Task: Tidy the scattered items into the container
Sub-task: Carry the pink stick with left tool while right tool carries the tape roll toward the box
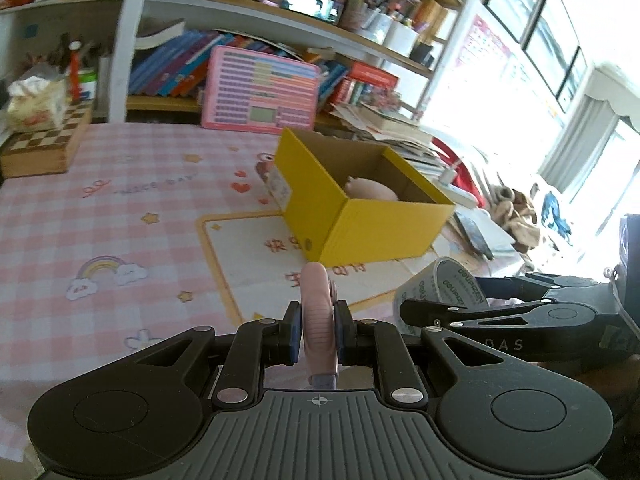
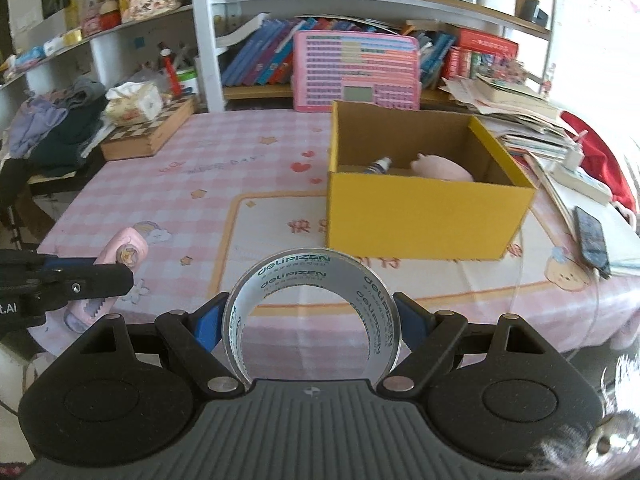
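Observation:
My left gripper (image 1: 317, 330) is shut on a pink correction-tape dispenser (image 1: 317, 312), held edge-on above the table; it also shows in the right wrist view (image 2: 120, 260). My right gripper (image 2: 311, 320) is shut on a clear tape roll (image 2: 312, 312) printed "deli"; the roll also shows in the left wrist view (image 1: 444, 284). The yellow cardboard box (image 2: 424, 220) stands open ahead of both grippers, to the right of the left one (image 1: 360, 232). Inside it lie a pink pig toy (image 2: 440, 168) and a small bottle (image 2: 378, 167).
The table has a pink checked cloth (image 2: 224, 184). A chessboard box (image 2: 152, 128) with a tissue pack stands at the back left. A pink keyboard toy (image 2: 356, 72) leans on the bookshelf. Stacked papers (image 2: 520, 120), a power strip (image 2: 580, 180) and a phone (image 2: 592, 236) lie right.

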Demonstrator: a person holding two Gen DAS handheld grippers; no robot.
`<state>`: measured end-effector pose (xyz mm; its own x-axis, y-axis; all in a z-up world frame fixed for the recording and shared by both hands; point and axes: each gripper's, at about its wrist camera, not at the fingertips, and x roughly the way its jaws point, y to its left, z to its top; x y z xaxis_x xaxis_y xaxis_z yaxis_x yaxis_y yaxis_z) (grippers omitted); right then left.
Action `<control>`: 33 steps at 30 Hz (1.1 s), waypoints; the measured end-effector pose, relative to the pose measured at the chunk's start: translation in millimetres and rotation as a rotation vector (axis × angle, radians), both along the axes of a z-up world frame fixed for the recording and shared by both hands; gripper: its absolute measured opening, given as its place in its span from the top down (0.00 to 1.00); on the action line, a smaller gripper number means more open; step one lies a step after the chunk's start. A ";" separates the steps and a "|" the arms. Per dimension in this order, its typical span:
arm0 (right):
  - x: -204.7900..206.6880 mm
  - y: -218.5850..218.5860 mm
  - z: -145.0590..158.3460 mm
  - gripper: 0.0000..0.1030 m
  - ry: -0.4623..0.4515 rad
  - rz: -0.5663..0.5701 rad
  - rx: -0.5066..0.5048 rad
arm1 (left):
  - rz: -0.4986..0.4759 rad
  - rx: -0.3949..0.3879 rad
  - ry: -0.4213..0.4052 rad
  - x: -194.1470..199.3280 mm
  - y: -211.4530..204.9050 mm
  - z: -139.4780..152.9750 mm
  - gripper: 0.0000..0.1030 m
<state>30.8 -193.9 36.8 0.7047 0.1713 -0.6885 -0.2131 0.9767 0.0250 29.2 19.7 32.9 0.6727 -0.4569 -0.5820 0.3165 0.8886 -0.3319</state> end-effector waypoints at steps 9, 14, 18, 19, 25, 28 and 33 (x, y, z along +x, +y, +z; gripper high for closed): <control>-10.5 -30.7 -1.9 0.19 0.016 -0.086 -0.005 | -0.089 0.002 0.005 5.5 -30.5 -0.8 0.85; -11.4 -43.3 -0.2 0.19 0.011 -0.115 -0.014 | -0.121 -0.001 -0.002 12.1 -46.0 0.7 0.85; -9.1 -53.3 -0.8 0.19 0.017 -0.134 -0.017 | -0.143 -0.001 -0.002 18.5 -56.3 1.0 0.85; -8.3 -55.5 -1.1 0.19 0.020 -0.138 -0.016 | -0.149 -0.001 0.000 20.5 -58.9 0.9 0.85; -2.0 -67.8 -3.3 0.19 0.033 -0.163 -0.013 | -0.174 0.003 0.006 30.2 -71.6 0.4 0.85; 2.4 -74.8 -4.7 0.19 0.038 -0.171 -0.013 | -0.187 0.006 0.008 35.1 -79.1 -0.5 0.85; 10.0 -86.3 -6.6 0.19 0.041 -0.189 -0.012 | -0.205 0.006 0.019 46.4 -91.1 -3.7 0.85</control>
